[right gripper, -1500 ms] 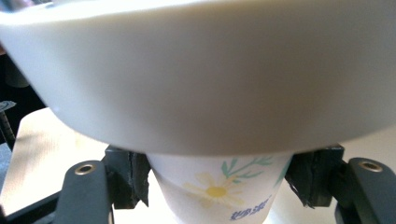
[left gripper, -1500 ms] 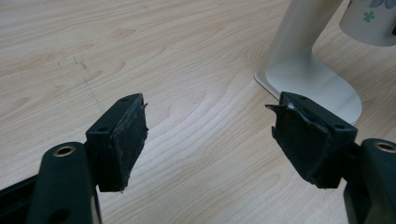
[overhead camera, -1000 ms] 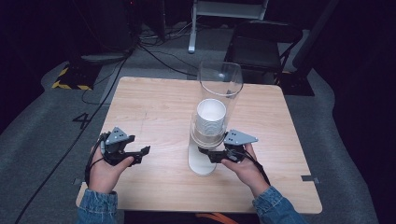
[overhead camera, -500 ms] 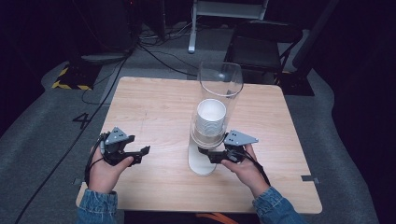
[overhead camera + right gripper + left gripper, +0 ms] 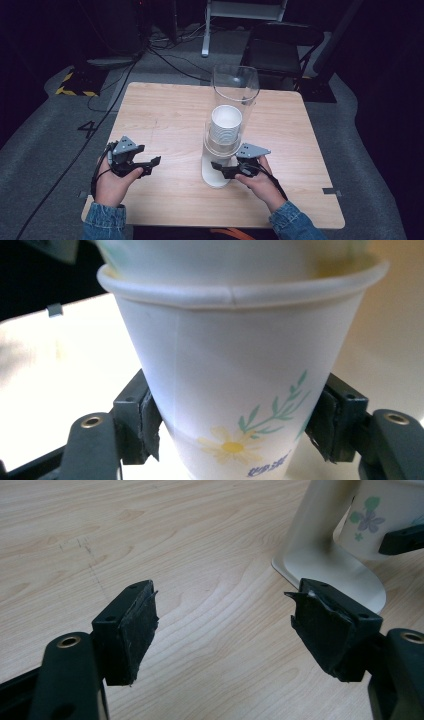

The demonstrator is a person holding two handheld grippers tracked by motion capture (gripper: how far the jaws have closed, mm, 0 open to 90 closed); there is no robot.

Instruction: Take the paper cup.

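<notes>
Right fingers: my right gripper has its pads pressed on either side of the lowest paper cup, low on its wall; clamped on it, I judge.
Left fingers: my left gripper stands wide apart over bare wood and holds nothing.
Cup position: it hangs upright below the stack in the dispenser, near the middle of the surface, over the white base.
Deciding relation: the cup's long axis is vertical, rim up and nested under the next cup; removal should run straight down. My right hand is on it; my left lies well apart to the left.
Markings: daisy and green sprig print; blue characters near the bottom, cut off and unreadable. No brand legible.
</notes>
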